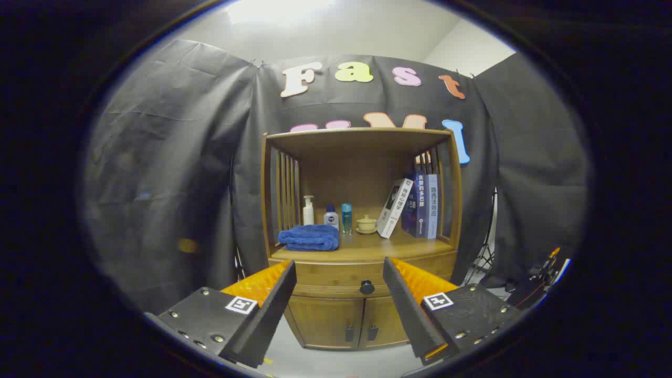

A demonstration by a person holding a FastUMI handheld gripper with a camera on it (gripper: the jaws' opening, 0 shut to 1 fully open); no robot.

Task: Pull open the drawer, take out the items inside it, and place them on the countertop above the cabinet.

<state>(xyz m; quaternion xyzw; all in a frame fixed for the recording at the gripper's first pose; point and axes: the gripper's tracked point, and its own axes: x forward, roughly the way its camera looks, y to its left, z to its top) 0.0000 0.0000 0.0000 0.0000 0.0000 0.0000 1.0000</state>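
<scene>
The tongs (338, 281) are spread wide and hold nothing. They are aimed at the wooden cabinet with an open upper shelf (362, 231), which stands well ahead of them. Seen between the two fingers are the closed wooden drawer front (328, 275) and its small round dark knob (367, 287).

Above the drawer, the tabletop (367, 249) carries a folded blue towel (310, 237), a white pump bottle (308, 211), two small bottles, a pale lidded cup (366, 224) and a row of upright books (417, 205). Below the drawer are two closed cabinet doors (346, 320).

Step in hand: the approach, with the drawer not yet opened. Its contents are hidden. The next move calls for advancing to the knob, which appears slightly right of centre between the fingers, closing on it and pulling straight back.
</scene>
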